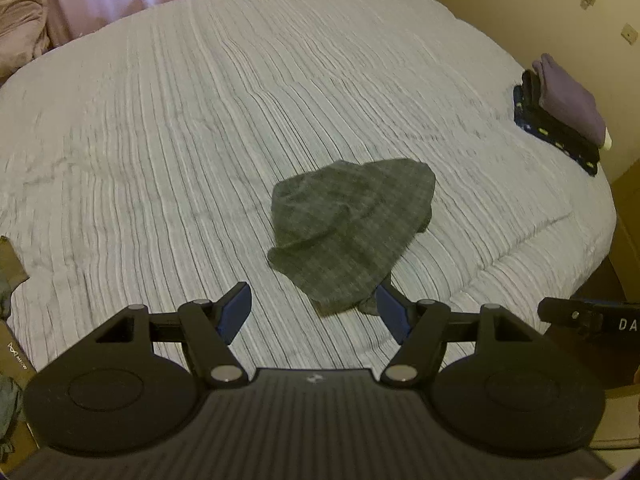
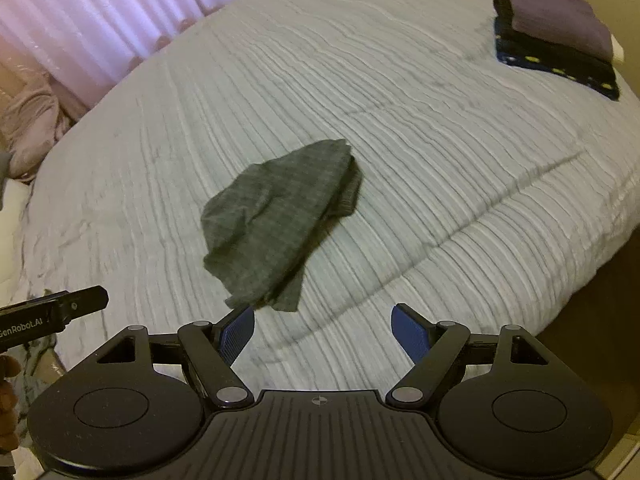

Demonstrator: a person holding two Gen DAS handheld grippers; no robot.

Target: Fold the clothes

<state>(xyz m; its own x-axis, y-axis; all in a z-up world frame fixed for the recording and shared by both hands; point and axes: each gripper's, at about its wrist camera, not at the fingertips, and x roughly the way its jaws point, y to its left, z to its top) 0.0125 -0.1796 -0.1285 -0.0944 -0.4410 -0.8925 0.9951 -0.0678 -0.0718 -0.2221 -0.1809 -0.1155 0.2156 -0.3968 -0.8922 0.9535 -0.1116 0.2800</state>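
I hold both tools spread wide with nothing between their fingers: the left tool (image 1: 314, 314) and the right tool (image 2: 323, 334). The grey cloth (image 1: 352, 232) lies crumpled mid-bed (image 1: 200, 120), just ahead of them (folded stack (image 1: 560, 112) sits far right).

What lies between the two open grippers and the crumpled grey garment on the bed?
Nothing visible. Only bare bedspread separates the left gripper and right gripper from the grey garment. The folded stack sits far off at the bed's edge.
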